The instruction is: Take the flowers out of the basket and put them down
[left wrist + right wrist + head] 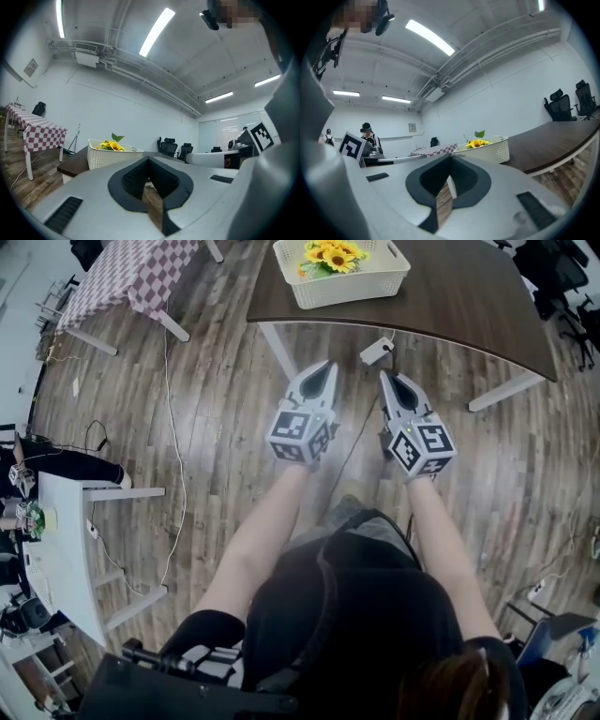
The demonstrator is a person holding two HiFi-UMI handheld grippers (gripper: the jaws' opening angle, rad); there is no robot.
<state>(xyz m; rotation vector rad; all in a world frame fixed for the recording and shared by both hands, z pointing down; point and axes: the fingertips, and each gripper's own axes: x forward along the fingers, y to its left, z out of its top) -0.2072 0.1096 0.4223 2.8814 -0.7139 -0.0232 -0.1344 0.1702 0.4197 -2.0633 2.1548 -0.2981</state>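
Above the basket (105,159), ceiling lights (157,30), gripper views only

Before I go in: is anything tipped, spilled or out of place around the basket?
Nothing stands out. The white perforated plastic basket sits upright on the dark brown curved table, with the yellow sunflowers inside it and nothing spilled. The left tool and right tool are shut, empty, short of the table.
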